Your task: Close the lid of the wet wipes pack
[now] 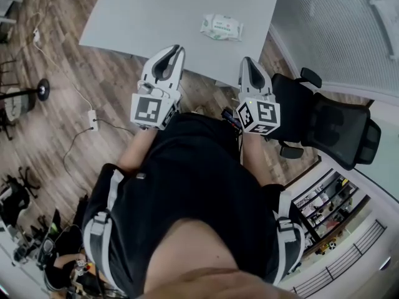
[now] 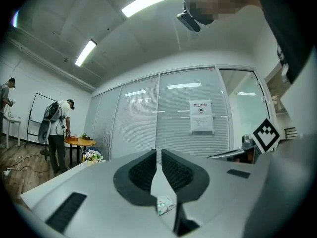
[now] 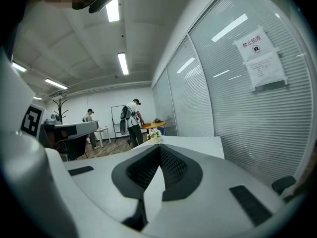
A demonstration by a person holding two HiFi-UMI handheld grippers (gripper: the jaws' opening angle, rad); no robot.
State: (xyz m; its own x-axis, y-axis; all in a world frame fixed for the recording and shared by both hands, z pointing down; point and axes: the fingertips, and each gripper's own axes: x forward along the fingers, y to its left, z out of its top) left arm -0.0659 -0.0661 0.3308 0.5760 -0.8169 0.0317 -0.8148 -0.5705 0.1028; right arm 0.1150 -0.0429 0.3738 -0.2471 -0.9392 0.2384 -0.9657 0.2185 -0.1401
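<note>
Jaws of the right gripper (image 1: 247, 62) are pressing together empty while the left gripper (image 1: 178, 50) is keeping a narrow slit, both hanging well short of the wet wipes pack (image 1: 221, 27) lying far on the worktop (image 1: 143, 17), so a hard push is likely risking sliding the light pack away instead of pressing it shut

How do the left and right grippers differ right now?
The left gripper has jaws a narrow slit apart; the right gripper has jaws shut together. Through the left gripper's slit the wet wipes pack shows on the table; the right gripper's view shows no pack. Both hold nothing.
</note>
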